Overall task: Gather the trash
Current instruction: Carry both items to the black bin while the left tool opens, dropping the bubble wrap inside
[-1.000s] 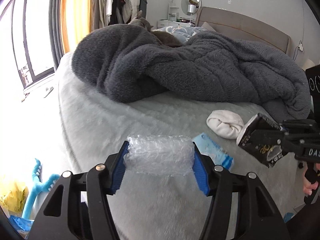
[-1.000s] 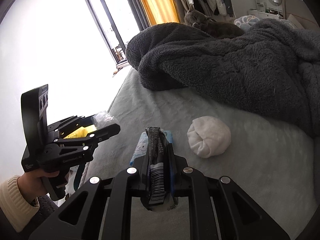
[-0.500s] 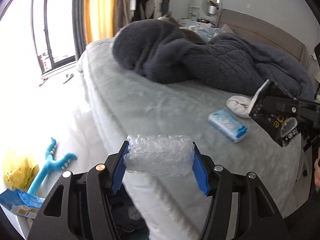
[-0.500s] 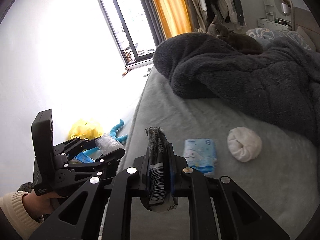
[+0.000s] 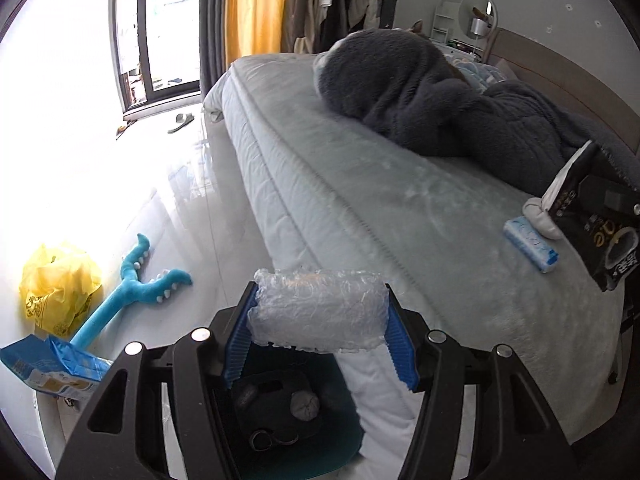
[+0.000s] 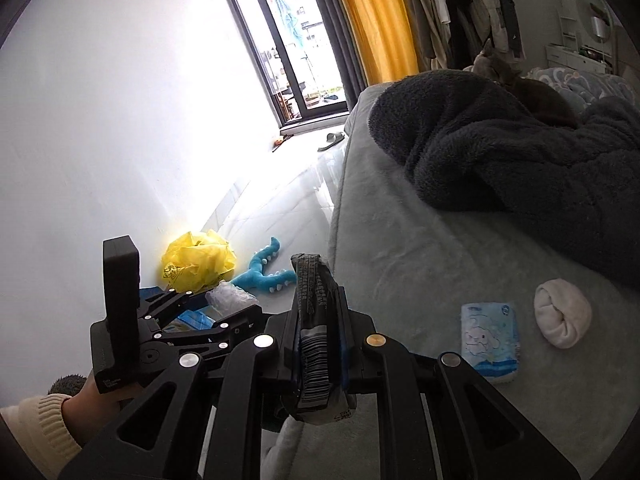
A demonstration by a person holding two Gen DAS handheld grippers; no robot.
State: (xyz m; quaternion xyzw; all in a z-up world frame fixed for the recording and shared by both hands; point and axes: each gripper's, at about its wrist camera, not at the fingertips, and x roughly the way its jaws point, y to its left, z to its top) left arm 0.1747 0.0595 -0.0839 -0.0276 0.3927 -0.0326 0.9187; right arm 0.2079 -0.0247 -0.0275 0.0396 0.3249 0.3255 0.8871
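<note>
My left gripper is shut on a roll of clear bubble wrap and holds it past the bed's edge, above a dark bin on the floor. The left gripper also shows in the right wrist view. My right gripper is shut on a flattened black snack packet above the bed's corner. The packet also shows at the right of the left wrist view.
A blue tissue pack and a rolled white sock lie on the grey bed beside a dark fleece blanket. On the floor are a yellow bag, a blue plush toy and a blue packet.
Both grippers have swung left, away from the bed and toward the floor. The left one now hangs over the bin. Each keeps its hold.
</note>
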